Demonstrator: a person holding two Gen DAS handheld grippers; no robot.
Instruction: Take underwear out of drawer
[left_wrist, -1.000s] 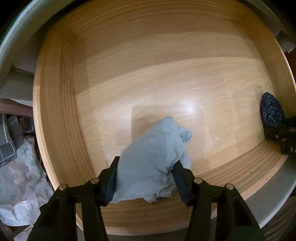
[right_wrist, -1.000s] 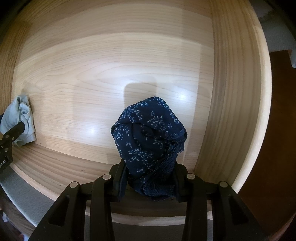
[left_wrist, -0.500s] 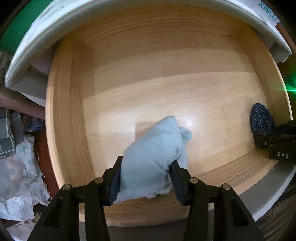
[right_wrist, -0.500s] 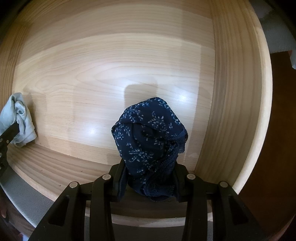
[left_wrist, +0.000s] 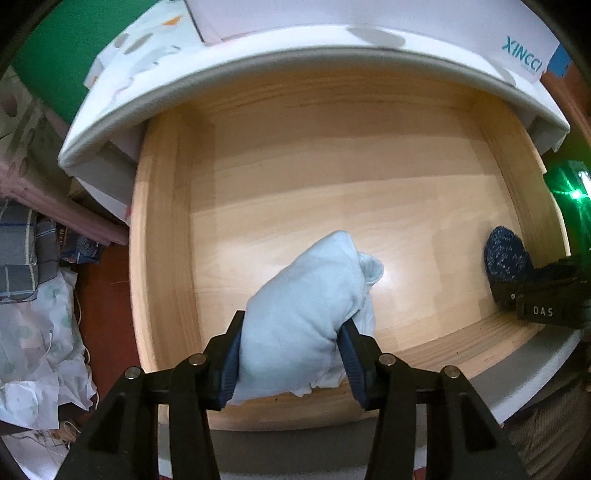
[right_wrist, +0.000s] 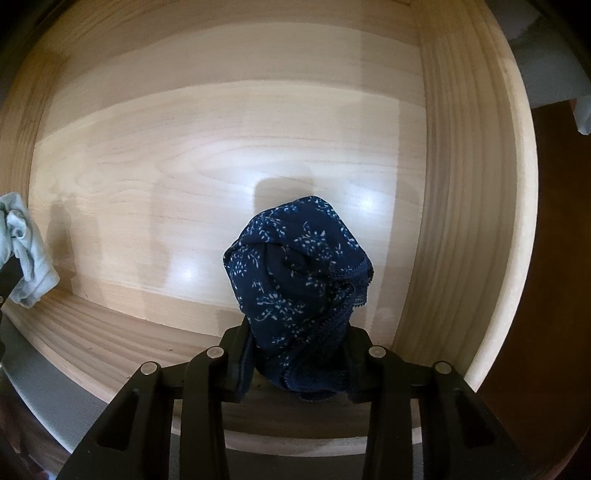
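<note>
Wooden drawer (left_wrist: 162, 266), two bundled underwear: pale-blue (left_wrist: 303, 317), navy (right_wrist: 295, 280).

In the left wrist view, a white box (left_wrist: 461, 40) lying on the white top above the open drawer (left_wrist: 162, 258) carried the word "XINCCI" in teal capitals near its right corner; a smaller line under that word was too fine to read. On the black body of the right gripper (left_wrist: 546, 310), seen at the right edge of the same view, stood the pale letters "DAS", cut off by what lay beside them. In the right wrist view no lettering could be read.
</note>
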